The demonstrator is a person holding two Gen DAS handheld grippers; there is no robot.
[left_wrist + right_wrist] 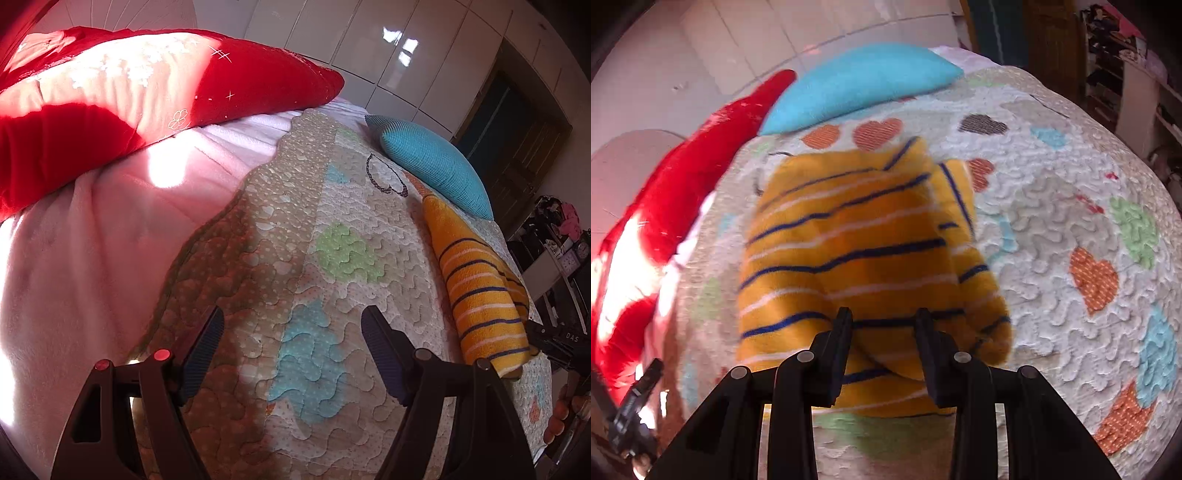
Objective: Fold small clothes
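A small orange garment with navy and white stripes (864,266) lies folded on the quilted bedspread (1052,229). In the right wrist view my right gripper (884,321) hovers over its near edge, fingers parted with a fold of cloth between them, not clamped. In the left wrist view the same garment (480,291) lies at the right, well away from my left gripper (293,325), which is open and empty above the quilt (325,258). The right gripper's body (557,343) shows at the right edge there.
A blue cushion (432,162) lies beyond the garment, also in the right wrist view (864,81). A red pillow (147,85) rests on a pink blanket (92,229) at left. White wardrobe doors, a dark door and cluttered shelves (561,236) stand behind.
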